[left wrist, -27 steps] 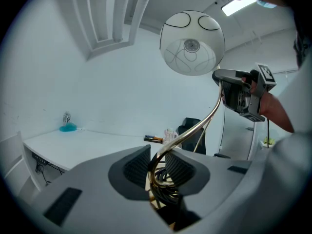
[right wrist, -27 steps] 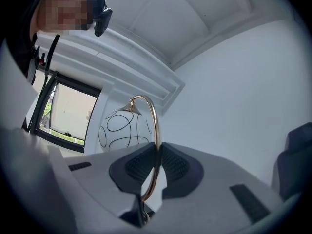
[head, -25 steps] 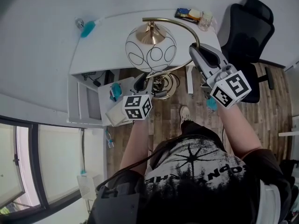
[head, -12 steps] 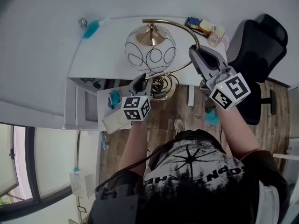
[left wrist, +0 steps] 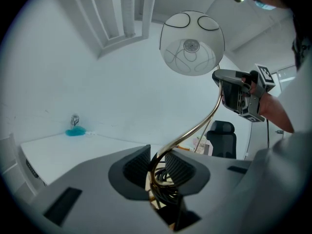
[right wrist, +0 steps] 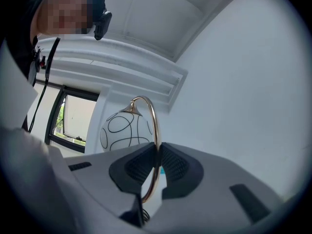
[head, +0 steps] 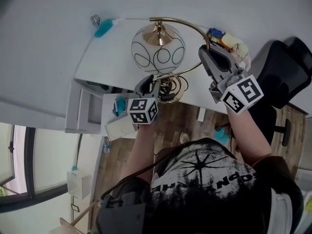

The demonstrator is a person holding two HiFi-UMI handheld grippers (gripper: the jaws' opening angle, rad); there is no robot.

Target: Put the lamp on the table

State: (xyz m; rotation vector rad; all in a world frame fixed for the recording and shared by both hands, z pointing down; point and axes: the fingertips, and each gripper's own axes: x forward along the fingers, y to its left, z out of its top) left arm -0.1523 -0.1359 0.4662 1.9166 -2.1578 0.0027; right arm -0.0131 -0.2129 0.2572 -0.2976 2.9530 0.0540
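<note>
- The step in hand looks like the carry: the lamp [head: 158,50] hangs between the two grippers with its glass globe over the white desk [head: 112,57]; its coiled foot [head: 170,87] is at the desk's near edge, and whether it touches the top I cannot tell
- The left gripper [head: 151,84] is clamped low on the brass stem [head: 195,29], just above the coil and the bundled dark cord; the right gripper [head: 207,52] is closed on the arc of the same stem, beside the globe
- Next, I judge, the foot must come further in over bare desk, clear of the small items [head: 229,40] at the far right corner and the teal brush [head: 102,29] at the far left; then lower it level
- The globe sits high on a thin arc, so it may tip; release only once the foot rests flat
</note>
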